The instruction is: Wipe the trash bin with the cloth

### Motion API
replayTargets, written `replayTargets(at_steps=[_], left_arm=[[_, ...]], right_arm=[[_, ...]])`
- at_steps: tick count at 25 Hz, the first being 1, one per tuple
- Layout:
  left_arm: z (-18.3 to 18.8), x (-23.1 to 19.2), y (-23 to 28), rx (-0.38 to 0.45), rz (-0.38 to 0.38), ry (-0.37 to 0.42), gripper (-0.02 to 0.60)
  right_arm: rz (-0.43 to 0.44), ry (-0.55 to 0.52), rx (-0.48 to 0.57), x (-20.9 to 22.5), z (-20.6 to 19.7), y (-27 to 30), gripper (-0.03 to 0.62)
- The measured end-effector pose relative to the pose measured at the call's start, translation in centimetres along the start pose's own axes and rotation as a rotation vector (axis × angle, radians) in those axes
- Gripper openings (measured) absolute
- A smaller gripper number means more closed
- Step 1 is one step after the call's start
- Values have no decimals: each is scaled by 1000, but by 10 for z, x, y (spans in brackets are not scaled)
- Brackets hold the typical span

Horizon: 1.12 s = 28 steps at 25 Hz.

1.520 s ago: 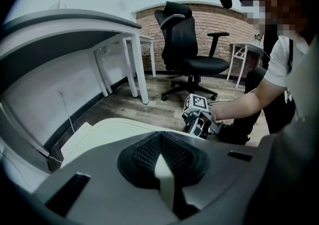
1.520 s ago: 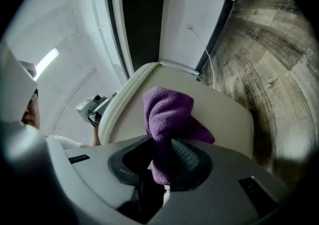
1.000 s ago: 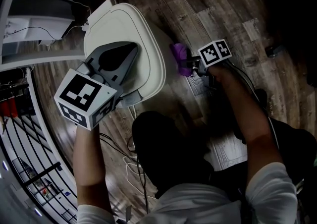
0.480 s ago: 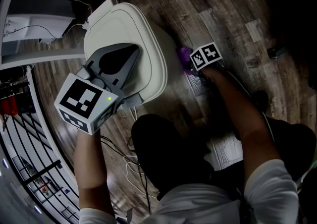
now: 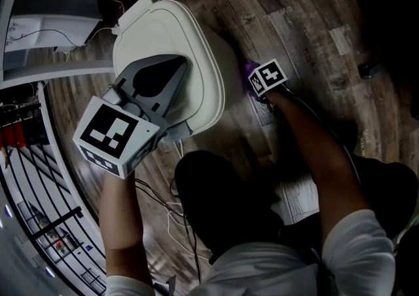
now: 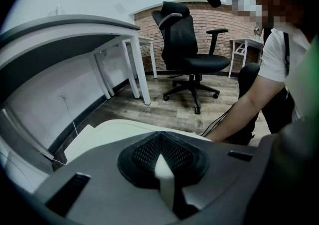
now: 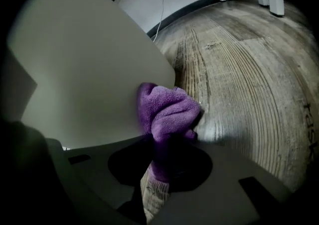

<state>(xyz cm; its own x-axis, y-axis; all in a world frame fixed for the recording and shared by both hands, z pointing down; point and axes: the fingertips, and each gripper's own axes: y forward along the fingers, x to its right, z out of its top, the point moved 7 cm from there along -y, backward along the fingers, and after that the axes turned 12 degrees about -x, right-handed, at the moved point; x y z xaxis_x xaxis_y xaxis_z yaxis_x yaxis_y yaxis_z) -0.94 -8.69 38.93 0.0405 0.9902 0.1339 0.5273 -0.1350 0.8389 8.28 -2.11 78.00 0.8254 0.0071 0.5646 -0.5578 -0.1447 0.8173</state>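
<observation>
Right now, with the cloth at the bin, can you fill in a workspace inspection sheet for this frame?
Surface: dark wood plank floor.
Job's things: white trash bin, lid closed; purple cloth against its side wall, low near the floor.
Clutter: nothing seen.
Grippers: left gripper shut, empty, over the lid; right gripper shut on the cloth.
Cables: loose cables on the floor by the person's legs; a cord hanging down the wall.
Surroundings: office chair, white desk, brick wall.
</observation>
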Motion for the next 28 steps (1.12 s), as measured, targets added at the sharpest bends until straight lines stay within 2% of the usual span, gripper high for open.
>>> replayTargets(at_steps=[4, 10, 16, 28], left_arm=[[0, 1, 0, 0, 6, 5, 5], [-1, 0, 0, 7, 7, 13, 5], [-1, -2, -2, 21, -4, 1, 3], [-1, 0, -1, 5, -6, 17, 3]], right_arm=[[-59, -42, -1, -1, -1, 2, 87], [-80, -57, 20, -2, -1, -3, 87], [-94, -85, 107, -3, 0, -23, 87], [-75, -76, 287, 4, 32, -83, 87]])
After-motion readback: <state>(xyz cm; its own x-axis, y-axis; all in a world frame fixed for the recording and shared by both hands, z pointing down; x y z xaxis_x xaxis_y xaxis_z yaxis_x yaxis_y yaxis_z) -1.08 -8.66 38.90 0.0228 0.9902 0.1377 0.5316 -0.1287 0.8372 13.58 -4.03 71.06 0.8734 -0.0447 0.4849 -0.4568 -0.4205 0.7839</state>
